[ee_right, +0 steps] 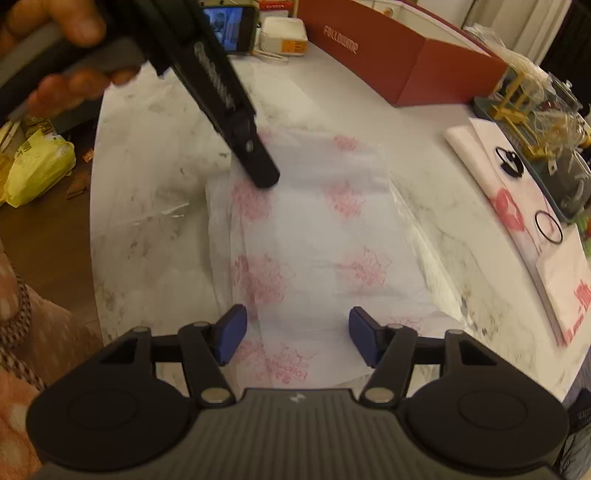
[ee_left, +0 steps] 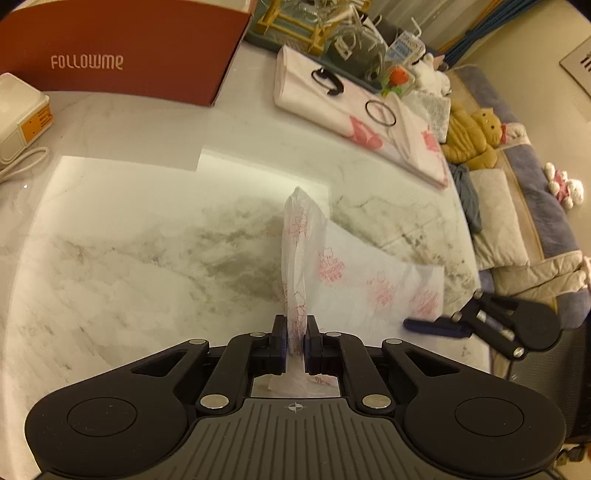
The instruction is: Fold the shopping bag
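Note:
A thin white shopping bag with pink prints lies partly flat on the marble table. My left gripper is shut on a bunched edge of the bag, which stands up in a ridge between its pads. In the right wrist view the bag spreads flat and the left gripper, held by a hand, pinches its far left side. My right gripper hovers open over the bag's near end, pads apart and not pressing. It also shows at the bag's right end as the right gripper.
A red FOLLOWME box stands at the back. A stack of folded white bags lies at the back right beside a cluttered tray. A white device sits far left. The table's curved edge borders a yellow bag on the floor.

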`<state>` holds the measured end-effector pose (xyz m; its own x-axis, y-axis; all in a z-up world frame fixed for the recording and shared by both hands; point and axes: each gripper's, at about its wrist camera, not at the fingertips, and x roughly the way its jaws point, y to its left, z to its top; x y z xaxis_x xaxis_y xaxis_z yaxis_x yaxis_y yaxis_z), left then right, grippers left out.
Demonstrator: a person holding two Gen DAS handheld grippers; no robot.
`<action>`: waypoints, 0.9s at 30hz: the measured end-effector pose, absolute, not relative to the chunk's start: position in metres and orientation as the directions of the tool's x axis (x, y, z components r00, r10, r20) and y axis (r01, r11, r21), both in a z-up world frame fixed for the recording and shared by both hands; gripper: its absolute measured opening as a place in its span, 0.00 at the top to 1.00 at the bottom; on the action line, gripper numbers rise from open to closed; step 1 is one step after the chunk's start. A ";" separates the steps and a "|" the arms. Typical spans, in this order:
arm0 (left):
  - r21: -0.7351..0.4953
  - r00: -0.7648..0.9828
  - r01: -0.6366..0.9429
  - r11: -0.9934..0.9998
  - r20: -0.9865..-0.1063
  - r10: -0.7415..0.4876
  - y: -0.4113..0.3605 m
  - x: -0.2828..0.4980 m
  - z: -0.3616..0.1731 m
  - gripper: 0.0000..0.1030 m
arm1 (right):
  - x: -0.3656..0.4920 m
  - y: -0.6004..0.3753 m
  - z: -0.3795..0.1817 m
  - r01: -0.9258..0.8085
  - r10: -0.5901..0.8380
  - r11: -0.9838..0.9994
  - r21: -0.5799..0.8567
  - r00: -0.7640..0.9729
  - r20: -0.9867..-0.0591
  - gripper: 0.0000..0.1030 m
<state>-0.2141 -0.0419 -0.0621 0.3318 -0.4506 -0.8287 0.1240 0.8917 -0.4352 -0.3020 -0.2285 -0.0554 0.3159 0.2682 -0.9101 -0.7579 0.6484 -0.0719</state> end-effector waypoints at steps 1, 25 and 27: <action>-0.440 0.342 0.114 0.891 -0.824 -0.451 -0.040 -0.216 -0.059 0.93 | -0.302 -0.231 -0.055 -0.743 0.271 0.667 -0.055 0.311 -0.911 0.50; -0.567 0.395 0.128 0.813 -0.723 -0.567 -0.010 -0.257 -0.042 0.93 | -0.249 -0.311 0.002 -0.186 0.673 0.725 0.663 0.390 -0.628 1.00; -0.570 0.373 0.229 0.789 -0.698 -0.612 -0.020 -0.261 -0.032 0.93 | -0.244 -0.318 0.008 -0.141 0.707 0.672 0.727 0.415 -0.573 1.00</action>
<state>-0.2609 -0.0196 -0.0321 0.3729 -0.6117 -0.6977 0.2288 0.7893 -0.5697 -0.2436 -0.3183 0.0081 0.4152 0.7067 -0.5729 -0.1406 0.6721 0.7270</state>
